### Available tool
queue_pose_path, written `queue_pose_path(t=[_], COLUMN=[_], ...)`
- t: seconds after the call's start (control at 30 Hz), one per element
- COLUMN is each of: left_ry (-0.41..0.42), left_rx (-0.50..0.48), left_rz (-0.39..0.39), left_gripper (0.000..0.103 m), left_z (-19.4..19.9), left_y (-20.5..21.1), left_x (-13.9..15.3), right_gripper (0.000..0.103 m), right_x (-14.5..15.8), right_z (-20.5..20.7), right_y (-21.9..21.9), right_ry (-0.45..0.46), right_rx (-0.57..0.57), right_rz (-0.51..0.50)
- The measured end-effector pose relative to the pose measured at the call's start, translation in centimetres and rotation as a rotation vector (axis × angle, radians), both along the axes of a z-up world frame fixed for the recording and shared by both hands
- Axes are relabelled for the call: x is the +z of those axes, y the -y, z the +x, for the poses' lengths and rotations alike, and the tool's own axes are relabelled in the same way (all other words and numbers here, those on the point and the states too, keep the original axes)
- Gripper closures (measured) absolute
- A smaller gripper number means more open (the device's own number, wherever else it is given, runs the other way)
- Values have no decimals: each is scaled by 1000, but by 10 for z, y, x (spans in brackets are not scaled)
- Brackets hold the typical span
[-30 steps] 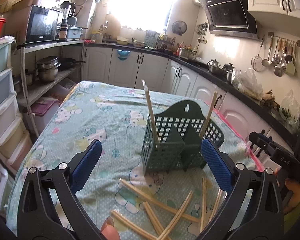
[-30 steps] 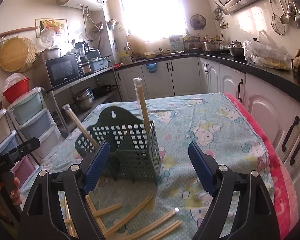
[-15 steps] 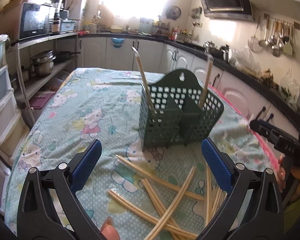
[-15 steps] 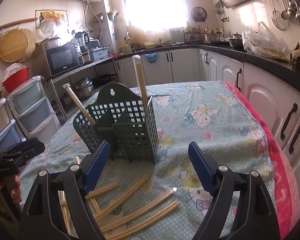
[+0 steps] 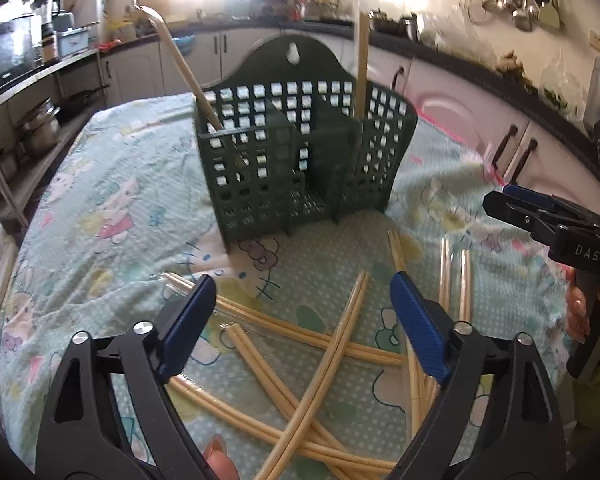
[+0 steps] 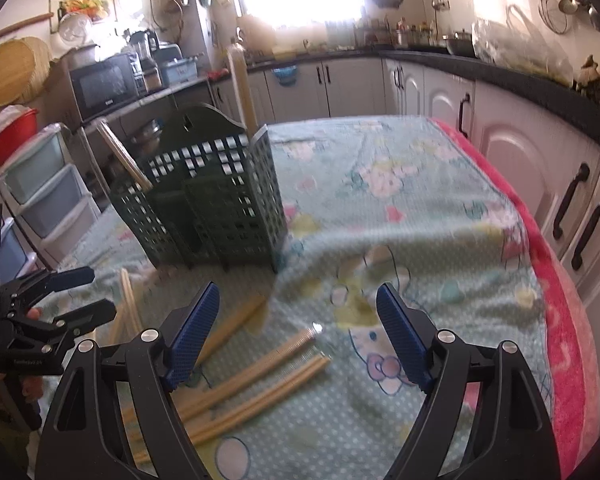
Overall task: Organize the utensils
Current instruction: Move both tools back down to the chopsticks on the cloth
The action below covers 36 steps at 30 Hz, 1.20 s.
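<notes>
A dark green slotted utensil basket stands on the cartoon-print tablecloth. One pale wooden chopstick leans in its left compartment and another stands in its right one. Several loose chopsticks lie crossed in front of the basket. My left gripper hovers low over that pile, its jaws closing with nothing pressed between the pads. My right gripper stands open above the pile's right end, holding nothing.
The table's pink-trimmed edge runs along the right, close to white cabinets. Plastic drawers and a shelf with pots stand to the left. A person's fingers hold the right gripper's handle.
Both grippers have dropped toward the loose chopsticks, and the basket looms larger. The left gripper's jaws have narrowed. The right gripper's jaws keep the same width.
</notes>
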<state>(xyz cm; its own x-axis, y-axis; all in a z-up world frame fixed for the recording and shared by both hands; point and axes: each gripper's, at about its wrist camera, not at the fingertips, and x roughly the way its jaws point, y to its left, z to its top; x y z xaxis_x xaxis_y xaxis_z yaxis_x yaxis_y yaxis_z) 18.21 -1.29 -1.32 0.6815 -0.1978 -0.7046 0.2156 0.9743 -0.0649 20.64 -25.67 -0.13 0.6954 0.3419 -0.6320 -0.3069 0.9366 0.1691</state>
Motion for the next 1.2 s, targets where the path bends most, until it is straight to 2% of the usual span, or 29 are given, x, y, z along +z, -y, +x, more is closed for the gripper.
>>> queue_pose_path(t=[0.2, 0.27, 0.4, 0.53, 0.67, 0.77, 1.13, 1.2], left_ry=[-51, -68, -85, -110, -125, -135, -172, -172], left_rx=[-64, -96, -125, -148, -175, -195, -256, -266], left_rz=[60, 68, 102, 119, 133, 146, 163, 170], left_gripper=[35, 41, 44, 54, 60, 63, 63, 66], left_z=[12, 14, 20, 27, 32, 37, 43, 43], left_y=[15, 20, 27, 31, 35, 38, 52, 56], left_x=[-9, -10, -14, -18, -20, -21, -34, -35], right_gripper=[27, 31, 37, 42, 52, 57, 78, 80], right_x=[-22, -29, -38, -45, -51, -56, -61, -60], right_z=[7, 11, 20, 29, 35, 39, 42, 41], right_y=[3, 4, 5, 3, -1, -3, -4, -5], right_ry=[-64, -91, -134, -161, -178, -192, -202, -198], right_rx=[13, 18, 31, 50, 69, 79, 99, 102], right_rz=[-17, -19, -14, -21, -33, -26, -21, -26])
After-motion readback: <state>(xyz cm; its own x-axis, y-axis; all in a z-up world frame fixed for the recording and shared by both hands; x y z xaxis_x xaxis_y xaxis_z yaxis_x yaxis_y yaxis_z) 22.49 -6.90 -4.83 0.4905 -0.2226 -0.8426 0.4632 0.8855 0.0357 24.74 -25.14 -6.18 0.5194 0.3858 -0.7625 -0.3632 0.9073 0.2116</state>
